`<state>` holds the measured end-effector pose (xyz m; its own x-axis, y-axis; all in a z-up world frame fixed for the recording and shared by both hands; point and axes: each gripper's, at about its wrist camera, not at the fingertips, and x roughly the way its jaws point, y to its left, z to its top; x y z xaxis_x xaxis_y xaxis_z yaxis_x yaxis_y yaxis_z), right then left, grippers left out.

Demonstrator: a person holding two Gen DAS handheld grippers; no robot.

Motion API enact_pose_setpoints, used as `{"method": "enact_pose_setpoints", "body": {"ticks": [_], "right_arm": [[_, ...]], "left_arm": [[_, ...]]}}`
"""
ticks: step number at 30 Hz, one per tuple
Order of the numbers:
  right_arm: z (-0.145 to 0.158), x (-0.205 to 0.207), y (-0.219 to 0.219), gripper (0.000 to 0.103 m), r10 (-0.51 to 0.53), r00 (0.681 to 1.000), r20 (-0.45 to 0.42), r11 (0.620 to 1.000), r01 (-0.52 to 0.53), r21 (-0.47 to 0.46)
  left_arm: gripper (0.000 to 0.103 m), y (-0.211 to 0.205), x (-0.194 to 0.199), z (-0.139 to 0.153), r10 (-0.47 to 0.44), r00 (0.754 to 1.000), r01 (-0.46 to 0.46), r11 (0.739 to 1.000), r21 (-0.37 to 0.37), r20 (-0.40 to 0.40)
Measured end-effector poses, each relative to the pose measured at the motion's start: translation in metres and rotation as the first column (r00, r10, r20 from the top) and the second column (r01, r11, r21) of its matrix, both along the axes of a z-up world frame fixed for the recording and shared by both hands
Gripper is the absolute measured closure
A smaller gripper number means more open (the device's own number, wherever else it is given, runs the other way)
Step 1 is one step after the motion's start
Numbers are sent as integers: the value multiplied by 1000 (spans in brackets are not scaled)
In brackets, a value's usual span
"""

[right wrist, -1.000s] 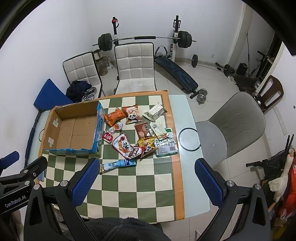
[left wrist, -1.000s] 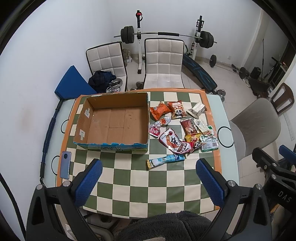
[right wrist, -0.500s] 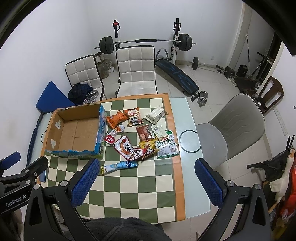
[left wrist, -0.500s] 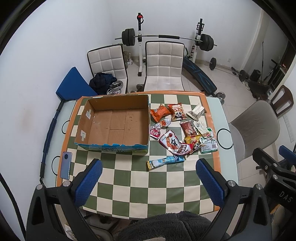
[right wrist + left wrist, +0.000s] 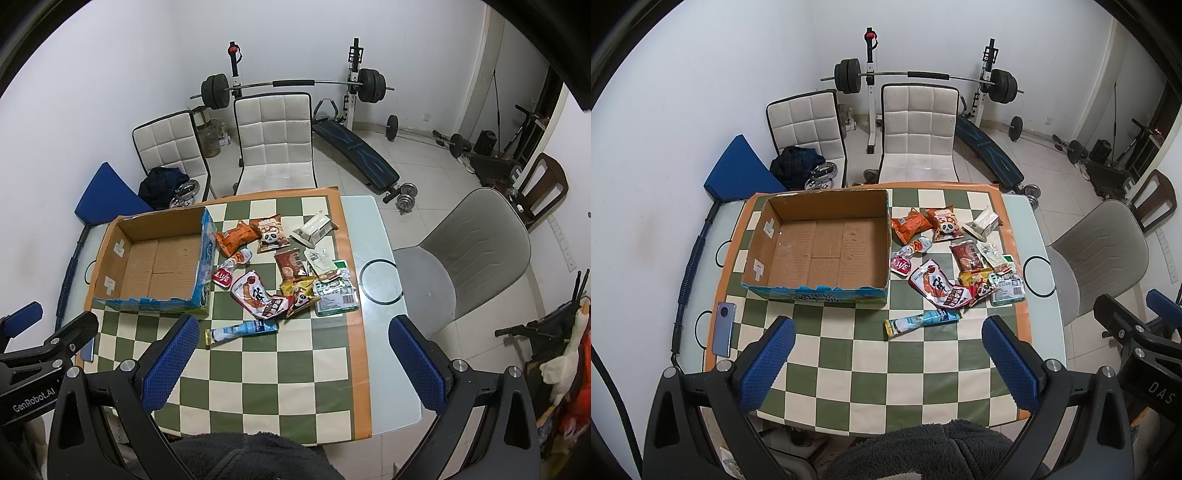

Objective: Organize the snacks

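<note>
Snacks on the table, both grippers up high and holding nothing

The snacks (image 5: 955,260) lie in a pile far past the fingers, just right of the open cardboard box (image 5: 820,249) on the checkered cloth (image 5: 871,354). A long blue packet (image 5: 922,322) lies closest. The left gripper (image 5: 886,362) and right gripper (image 5: 291,362) hang above the near edge, fingers spread wide. The bags are orange, red, green and shiny.

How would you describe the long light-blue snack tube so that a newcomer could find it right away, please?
Start at the open cardboard box on the checkered tablecloth. Just past its near right corner lies the light-blue tube, alone. Unlike the piled reddish packets, it is long, slim and yellow-tipped.
</note>
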<state>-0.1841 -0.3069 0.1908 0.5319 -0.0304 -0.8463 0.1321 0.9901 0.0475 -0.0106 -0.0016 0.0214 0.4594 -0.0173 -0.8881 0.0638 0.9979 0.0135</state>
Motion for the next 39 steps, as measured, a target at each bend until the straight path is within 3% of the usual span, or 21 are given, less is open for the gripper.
{"method": "enact_pose_setpoints", "body": {"ticks": [39], "right_arm": [[6,0,8,0,4,1000,9,1000,-4,13]], "left_arm": [[0,1,-3,3,0,1000,0,1000,-4,11]]}}
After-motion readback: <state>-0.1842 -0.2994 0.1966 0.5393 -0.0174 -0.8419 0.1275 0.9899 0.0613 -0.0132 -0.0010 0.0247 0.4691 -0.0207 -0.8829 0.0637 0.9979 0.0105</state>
